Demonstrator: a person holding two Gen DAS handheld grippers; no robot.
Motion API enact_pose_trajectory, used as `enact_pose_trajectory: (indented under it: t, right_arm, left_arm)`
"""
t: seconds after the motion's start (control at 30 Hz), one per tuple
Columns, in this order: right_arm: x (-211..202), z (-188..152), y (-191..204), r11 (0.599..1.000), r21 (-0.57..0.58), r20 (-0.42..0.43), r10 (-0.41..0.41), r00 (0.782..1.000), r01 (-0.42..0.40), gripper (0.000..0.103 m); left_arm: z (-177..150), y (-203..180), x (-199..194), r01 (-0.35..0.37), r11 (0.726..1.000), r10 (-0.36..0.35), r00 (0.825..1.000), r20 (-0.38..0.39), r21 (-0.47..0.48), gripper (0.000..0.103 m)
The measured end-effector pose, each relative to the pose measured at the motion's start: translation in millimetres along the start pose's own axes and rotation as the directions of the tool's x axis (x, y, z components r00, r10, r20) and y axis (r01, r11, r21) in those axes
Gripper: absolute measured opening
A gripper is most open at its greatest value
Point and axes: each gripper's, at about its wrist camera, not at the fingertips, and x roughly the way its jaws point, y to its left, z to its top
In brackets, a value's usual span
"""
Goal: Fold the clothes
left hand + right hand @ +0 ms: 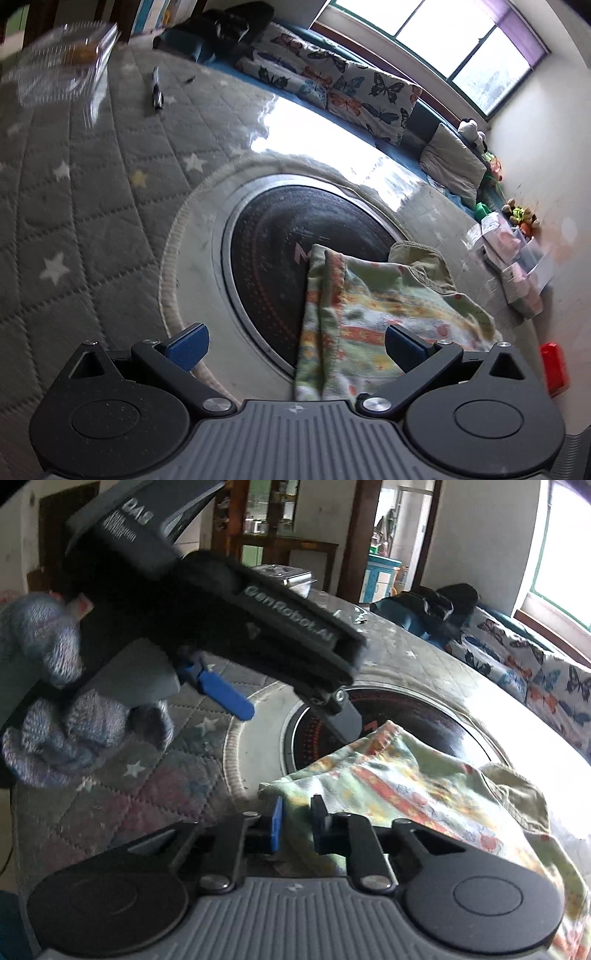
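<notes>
Quilted grey cover [74,206], star-stitched, spreads over table. Round black glass plate [273,236], metal-ringed, sits in pale corded circle at centre. Patterned garment [369,317], soft green-orange print, crumpled, lies over plate's 4 o'clock edge. Butterfly-print cushion [332,81] along far window side, 1 o'clock. Clear plastic box [62,59] at 10 o'clock holds something orange, blurred. Left gripper [295,343]: blue pads wide apart, garment fold between, untouched. Right gripper [297,823]: fingers narrow, pinching garment hem.
</notes>
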Motion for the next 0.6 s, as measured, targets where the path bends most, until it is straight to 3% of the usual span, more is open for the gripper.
enact_pose_trajectory:
  t: [0.37, 0.6]
  right_arm:
    - [-30, 5, -29, 0.982, 0.179, 0.099, 0.037, 0.994, -0.055, 0.006]
    - [-48, 4, -40, 0.972, 0.228, 0.152, 0.021, 0.988, -0.055, 0.005]
  left_arm:
    - [3, -5, 14, 0.082, 0.986, -0.091, 0.994, -0.054, -0.146, 0.103]
    - [2, -10, 30, 0.146, 0.954, -0.169, 0.983, -0.069, -0.264, 0.103]
